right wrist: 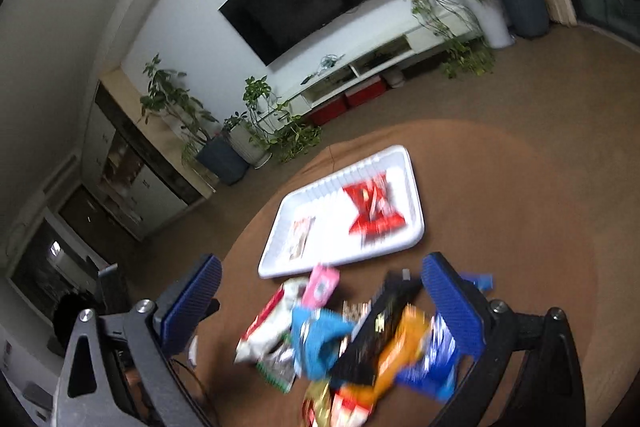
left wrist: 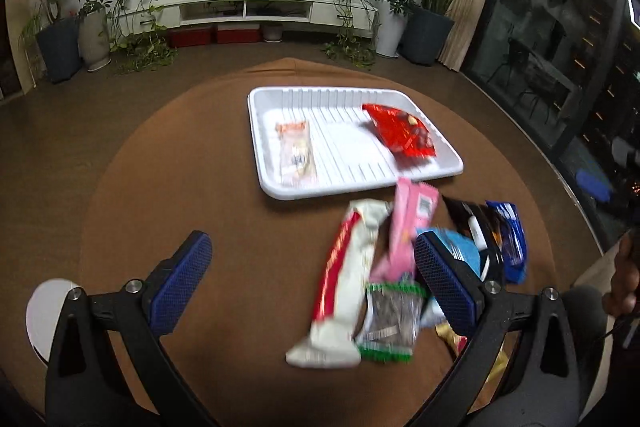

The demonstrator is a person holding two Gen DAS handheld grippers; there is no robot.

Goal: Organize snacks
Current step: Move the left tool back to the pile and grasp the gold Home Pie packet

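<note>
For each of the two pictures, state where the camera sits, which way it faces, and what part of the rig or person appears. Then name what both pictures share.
Left wrist: above the near table edge, level, facing the white tray and TV wall; the open left gripper frames the view.
Right wrist: above the snack pile, rolled sideways, same direction; the open right gripper shows.
Shared: tray, red packet, clear packet, pile.

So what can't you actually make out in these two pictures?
- Printing on the red packet in the white tray: right wrist view, motion blur.
- Bottom of the snack pile: right wrist view, cut by the lower edge.
- Blue packet: left wrist view, partly behind the left gripper's finger.
</note>
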